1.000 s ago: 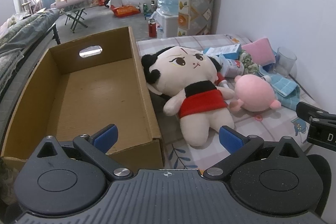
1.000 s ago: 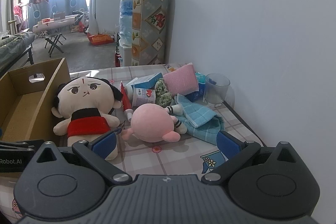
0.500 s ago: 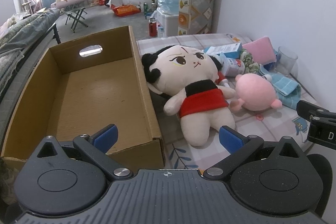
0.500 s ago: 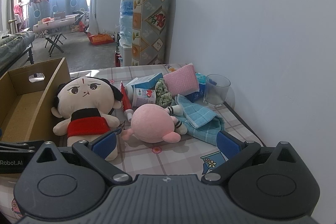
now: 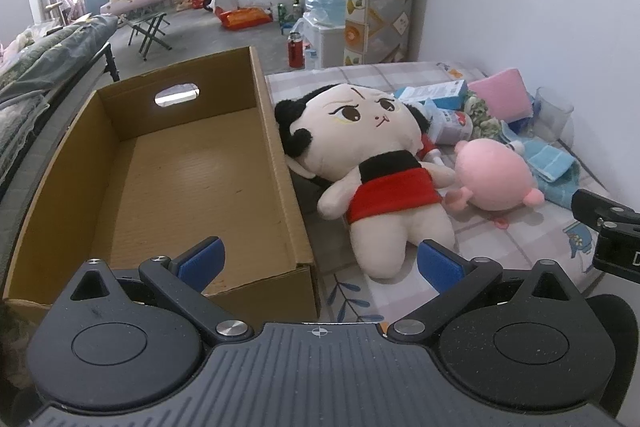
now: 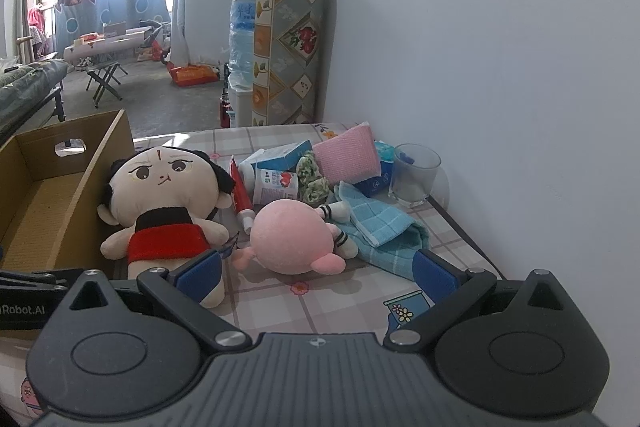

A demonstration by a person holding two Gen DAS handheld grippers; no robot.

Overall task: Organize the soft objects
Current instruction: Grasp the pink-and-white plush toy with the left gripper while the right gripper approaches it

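Nothing much has moved since a second ago: both my tongs hover as before, only the right view has crept slightly closer. The big cream doll (image 5: 372, 163), fuzzy with red skirt and black hair, lies on its back on the checked cloth (image 6: 344, 303), its head against the cardboard box (image 5: 280, 163). Touching its arm lies the round pink plush (image 6: 290, 237). My left gripper (image 5: 320, 259) is spread wide, holding nothing; my right gripper (image 6: 318, 271) likewise. Only the right view shows the ribbed teal towel (image 6: 380, 223) fully, and the clear glass (image 6: 412, 179), perhaps holding something blue. The left view alone shows the box's bare corrugated floor.
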